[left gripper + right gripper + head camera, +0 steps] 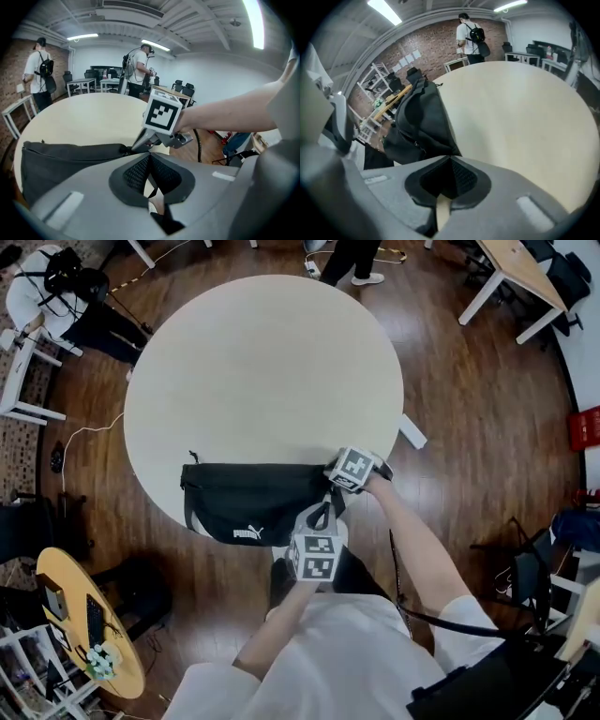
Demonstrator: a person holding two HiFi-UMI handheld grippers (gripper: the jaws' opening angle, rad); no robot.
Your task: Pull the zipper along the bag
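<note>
A black waist bag [248, 502] with a white logo lies along the near edge of the round cream table [262, 362]. My right gripper [334, 484] is at the bag's right end, shut on the top seam where the zipper [93, 151] runs; the pull itself is hidden by the jaws. In the right gripper view the bag [422, 122] stretches away from the closed right gripper [450, 173]. My left gripper [322, 519] hangs just off the table edge, shut on the bag's thin black strap [152, 190]. The left gripper [150, 164] faces the right gripper [132, 146].
Wooden floor surrounds the table. A small yellow table [89, 624] with clutter stands at the lower left. A person in white [42, 292] sits at the upper left, and another person's legs [352, 259] show beyond the table. Desks and chairs line the right side.
</note>
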